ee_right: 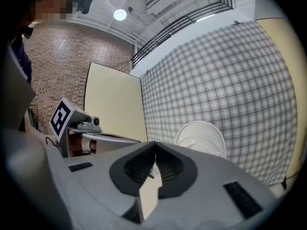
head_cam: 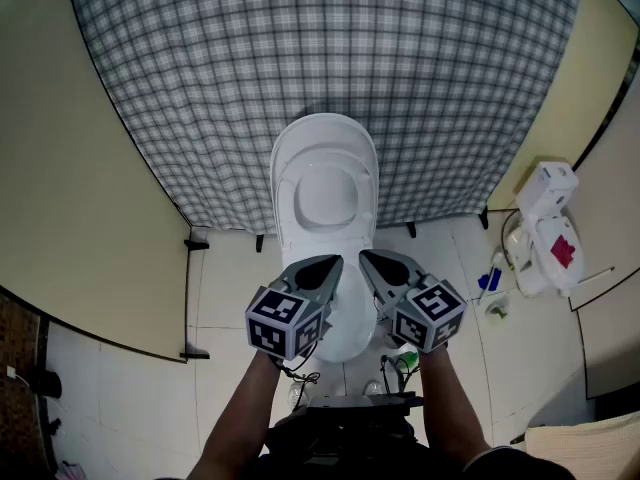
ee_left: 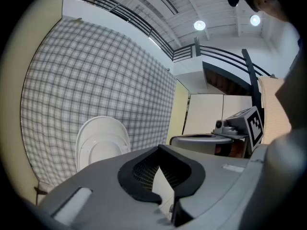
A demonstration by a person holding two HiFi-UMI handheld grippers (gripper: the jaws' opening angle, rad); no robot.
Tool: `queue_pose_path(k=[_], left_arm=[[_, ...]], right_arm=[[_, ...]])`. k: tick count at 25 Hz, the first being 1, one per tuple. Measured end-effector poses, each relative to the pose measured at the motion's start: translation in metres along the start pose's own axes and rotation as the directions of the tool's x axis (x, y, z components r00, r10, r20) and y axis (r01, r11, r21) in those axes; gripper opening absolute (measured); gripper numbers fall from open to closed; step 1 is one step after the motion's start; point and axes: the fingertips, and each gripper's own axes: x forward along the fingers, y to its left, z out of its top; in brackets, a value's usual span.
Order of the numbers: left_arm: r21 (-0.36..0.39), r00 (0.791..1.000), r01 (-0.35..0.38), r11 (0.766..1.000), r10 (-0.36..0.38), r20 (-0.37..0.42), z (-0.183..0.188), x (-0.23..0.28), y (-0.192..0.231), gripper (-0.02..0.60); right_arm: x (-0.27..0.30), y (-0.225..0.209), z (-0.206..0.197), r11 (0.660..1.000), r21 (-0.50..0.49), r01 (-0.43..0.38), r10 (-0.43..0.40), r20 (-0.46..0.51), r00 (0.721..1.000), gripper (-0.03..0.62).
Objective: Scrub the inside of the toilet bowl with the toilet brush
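Head view: the grey left gripper [head_cam: 330, 264] and grey right gripper [head_cam: 368, 259] sit side by side, each with its fingers together and nothing between them. The white ceramic toilet [head_cam: 343, 330] lies directly below and ahead of the fingertips, and both grippers cover most of its bowl. Its raised oval lid [head_cam: 325, 190] stands beyond them against the grey checked cloth [head_cam: 320, 58]. The small floor objects [head_cam: 492, 293], well right of the right fingers, are too small to identify. Left gripper view: fingertips [ee_left: 160, 150] meet, empty. The lid [ee_left: 103, 140] is ahead-left and the bowl is hidden behind the gripper body. Right gripper view: fingertips [ee_right: 154, 146] closed, empty. The lid [ee_right: 201, 138] is ahead-right, the bowl likewise hidden.
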Motion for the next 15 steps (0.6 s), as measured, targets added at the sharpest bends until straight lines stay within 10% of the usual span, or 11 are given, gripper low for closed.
queue_pose_path(k=[15], left_arm=[[-0.077,0.995,0.039,0.996,-0.046,-0.091,-0.058,0.032,-0.007,0.008]], right_arm=[[-0.018,-0.038,-0.051,0.995,0.039,0.092,-0.087,-0.102,0.991,0.002]])
